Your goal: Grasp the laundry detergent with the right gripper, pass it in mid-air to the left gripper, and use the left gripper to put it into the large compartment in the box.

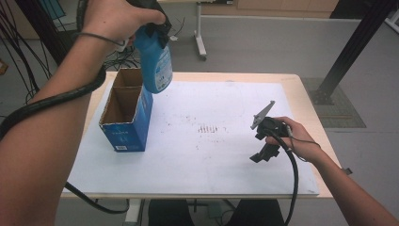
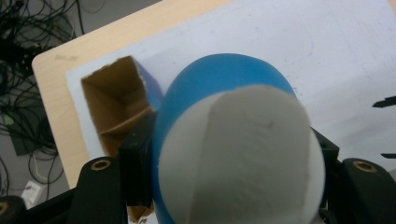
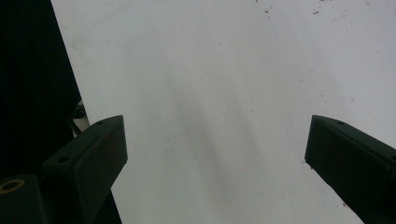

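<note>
A blue bottle (image 1: 155, 61) with a white label hangs in the air above the far end of an open blue cardboard box (image 1: 126, 113). My left gripper (image 1: 157, 28) is shut on its upper part. In the left gripper view the bottle's white top (image 2: 243, 154) and blue body (image 2: 224, 70) sit between the black jaws, with the box's brown inside (image 2: 114, 105) below. My right gripper (image 1: 261, 153) rests low over the white sheet at the right, open, with nothing between its fingers (image 3: 93, 154).
A white sheet (image 1: 211, 141) covers most of the wooden table (image 1: 301, 89) and bears a few small dark marks near its middle. A cable (image 1: 294, 179) trails from the right gripper. Table legs and cables stand on the floor beyond the far edge.
</note>
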`<move>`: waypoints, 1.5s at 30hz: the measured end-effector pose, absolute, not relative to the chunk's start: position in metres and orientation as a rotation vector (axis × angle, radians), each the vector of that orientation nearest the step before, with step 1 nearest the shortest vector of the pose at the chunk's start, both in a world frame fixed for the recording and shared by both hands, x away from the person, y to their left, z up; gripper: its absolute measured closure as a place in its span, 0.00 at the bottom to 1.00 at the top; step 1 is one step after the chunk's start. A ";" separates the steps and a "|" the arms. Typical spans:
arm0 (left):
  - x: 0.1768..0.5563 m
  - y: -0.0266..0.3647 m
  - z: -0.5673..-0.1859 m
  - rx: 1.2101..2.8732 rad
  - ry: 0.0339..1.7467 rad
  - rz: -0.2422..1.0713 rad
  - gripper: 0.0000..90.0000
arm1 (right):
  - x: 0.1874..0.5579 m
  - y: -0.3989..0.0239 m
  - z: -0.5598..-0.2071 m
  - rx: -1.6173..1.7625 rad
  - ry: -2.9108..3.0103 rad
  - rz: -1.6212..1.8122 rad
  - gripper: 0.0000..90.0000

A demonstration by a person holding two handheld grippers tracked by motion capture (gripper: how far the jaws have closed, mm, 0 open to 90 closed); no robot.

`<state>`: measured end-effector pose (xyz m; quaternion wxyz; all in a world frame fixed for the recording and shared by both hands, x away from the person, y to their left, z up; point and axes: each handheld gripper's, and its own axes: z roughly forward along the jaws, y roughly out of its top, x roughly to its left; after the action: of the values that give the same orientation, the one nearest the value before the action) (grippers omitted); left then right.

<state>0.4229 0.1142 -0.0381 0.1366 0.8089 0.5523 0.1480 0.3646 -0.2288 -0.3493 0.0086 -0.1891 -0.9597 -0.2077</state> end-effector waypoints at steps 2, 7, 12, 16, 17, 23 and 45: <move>0.424 0.121 -0.037 2.329 1.623 0.442 0.41 | 0.365 -0.228 -0.349 -0.596 -2.998 -0.647 0.06; 0.426 0.141 -0.033 2.294 1.698 0.479 0.41 | 0.365 -0.228 -0.350 -0.592 -2.996 -0.651 0.06; 0.428 0.160 -0.033 2.243 1.781 0.505 0.41 | 0.366 -0.228 -0.351 -0.595 -2.992 -0.655 0.06; 0.430 0.171 -0.035 2.232 1.823 0.496 0.41 | 0.365 -0.227 -0.352 -0.593 -2.998 -0.643 0.06; 0.431 0.174 -0.036 2.225 1.832 0.491 0.41 | 0.365 -0.227 -0.352 -0.593 -2.997 -0.643 0.06; 0.435 0.185 -0.045 2.207 1.875 0.485 0.41 | 0.365 -0.228 -0.353 -0.595 -2.995 -0.650 0.06; 0.452 0.211 -0.110 2.199 2.016 0.374 0.41 | 0.363 -0.229 -0.357 -0.592 -2.994 -0.647 0.06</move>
<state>0.4519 0.2106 -0.1097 0.0675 0.7297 0.6690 0.1240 0.3634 -0.2290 -0.3568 0.0110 -0.1899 -0.9596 -0.2073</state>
